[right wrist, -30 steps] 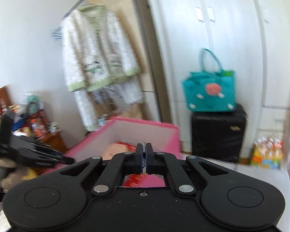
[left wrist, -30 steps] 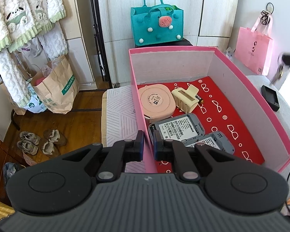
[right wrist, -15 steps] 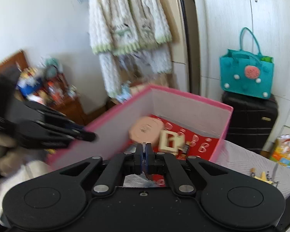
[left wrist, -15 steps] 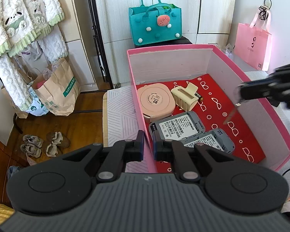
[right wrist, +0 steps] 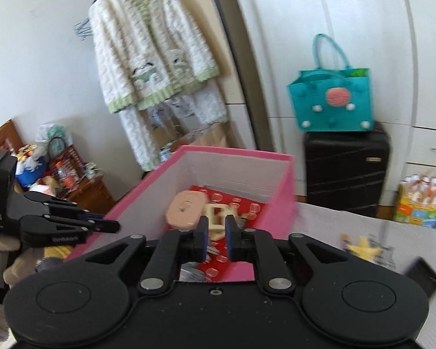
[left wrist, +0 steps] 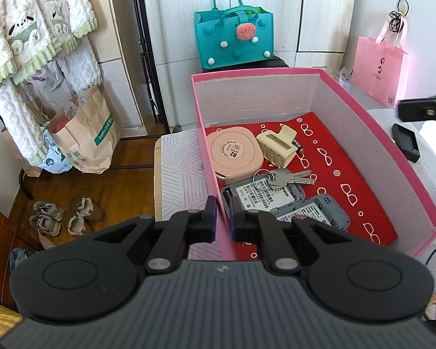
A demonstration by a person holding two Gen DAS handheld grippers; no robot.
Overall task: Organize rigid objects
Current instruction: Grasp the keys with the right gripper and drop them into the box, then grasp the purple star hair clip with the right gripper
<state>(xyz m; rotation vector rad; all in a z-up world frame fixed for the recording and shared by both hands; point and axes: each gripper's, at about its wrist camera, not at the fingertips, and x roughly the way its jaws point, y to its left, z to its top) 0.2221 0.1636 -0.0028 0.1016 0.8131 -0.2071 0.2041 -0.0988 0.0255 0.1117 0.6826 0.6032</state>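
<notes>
A pink box (left wrist: 372,116) with a red patterned floor stands on the table. Inside lie a round pink case (left wrist: 232,152), a cream hair claw (left wrist: 276,145), two grey devices (left wrist: 279,196) and a bunch of keys (left wrist: 282,177) on top of one device. My left gripper (left wrist: 223,222) is shut on the box's near left wall. My right gripper (right wrist: 216,240) is open and empty, above the box's right rim; it shows at the right edge of the left wrist view (left wrist: 424,110). The box (right wrist: 232,157) also shows in the right wrist view.
A black device (left wrist: 407,142) lies on the table right of the box, also seen in the right wrist view (right wrist: 421,273). A yellow star item (right wrist: 363,247) lies there too. A teal bag (left wrist: 234,43), pink bag (left wrist: 379,69) and black suitcase (right wrist: 346,171) stand behind.
My right gripper was shut and came over the box; now it is open and drawn back to the right. The keys now lie in the box on a grey device.
</notes>
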